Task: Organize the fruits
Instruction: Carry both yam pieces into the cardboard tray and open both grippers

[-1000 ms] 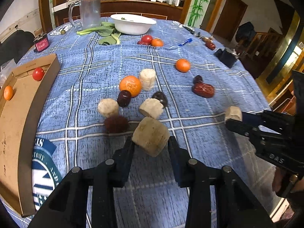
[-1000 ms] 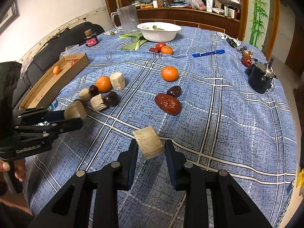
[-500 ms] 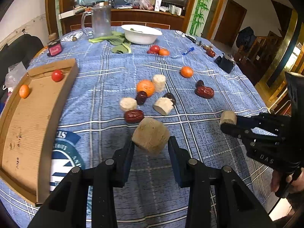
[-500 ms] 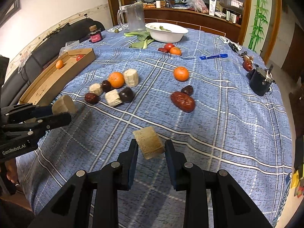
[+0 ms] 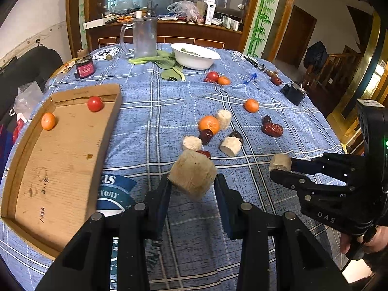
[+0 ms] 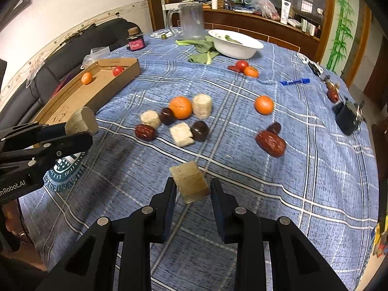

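Observation:
My left gripper (image 5: 192, 186) is shut on a beige cylindrical fruit chunk (image 5: 192, 174) and holds it above the blue checked tablecloth, right of the cardboard tray (image 5: 58, 169). The tray holds a red tomato (image 5: 95, 103) and a small orange (image 5: 48, 121). My right gripper (image 6: 190, 189) is shut on a second beige chunk (image 6: 190, 181) above the cloth. It also shows in the left wrist view (image 5: 280, 163). A cluster lies mid-table: an orange (image 6: 180, 107), beige chunks (image 6: 201, 106), dark plums (image 6: 200, 131) and a red date (image 6: 145, 132).
Farther right lie another orange (image 6: 264, 105) and a large red date (image 6: 271, 143). At the back stand a white bowl (image 6: 235, 43), green leaves (image 6: 201, 48), a glass pitcher (image 6: 191, 21), a dark jar (image 6: 135, 41), a blue pen (image 6: 294, 81) and a black object (image 6: 348, 116).
Both grippers have pulled back and risen with their chunks still held. The left gripper has swung left, so the tray now fills more of its view.

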Tool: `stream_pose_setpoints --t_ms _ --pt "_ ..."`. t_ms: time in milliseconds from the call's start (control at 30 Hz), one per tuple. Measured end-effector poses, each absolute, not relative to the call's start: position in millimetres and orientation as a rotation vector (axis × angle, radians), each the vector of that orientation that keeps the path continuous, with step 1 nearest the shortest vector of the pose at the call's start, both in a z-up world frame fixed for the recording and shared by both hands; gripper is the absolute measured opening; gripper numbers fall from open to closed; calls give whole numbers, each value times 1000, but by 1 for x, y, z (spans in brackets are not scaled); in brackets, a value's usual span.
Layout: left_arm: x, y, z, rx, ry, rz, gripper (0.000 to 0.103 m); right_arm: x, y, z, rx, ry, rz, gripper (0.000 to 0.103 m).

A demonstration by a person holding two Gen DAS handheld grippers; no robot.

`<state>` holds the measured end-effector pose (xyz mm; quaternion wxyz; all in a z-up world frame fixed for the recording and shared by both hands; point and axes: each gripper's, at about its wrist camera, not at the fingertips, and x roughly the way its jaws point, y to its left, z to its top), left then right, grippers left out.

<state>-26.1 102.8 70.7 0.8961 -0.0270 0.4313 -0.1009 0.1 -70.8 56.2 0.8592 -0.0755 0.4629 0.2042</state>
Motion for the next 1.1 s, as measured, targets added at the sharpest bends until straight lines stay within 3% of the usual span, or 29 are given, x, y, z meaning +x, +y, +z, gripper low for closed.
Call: stream_pose_setpoints --t_ms 667,1100 --pt "-15 206 91 -141 849 -50 36 31 32 80 -206 919 567 31" --pt "15 295 73 -162 886 110 36 81 120 85 -237 890 665 31"
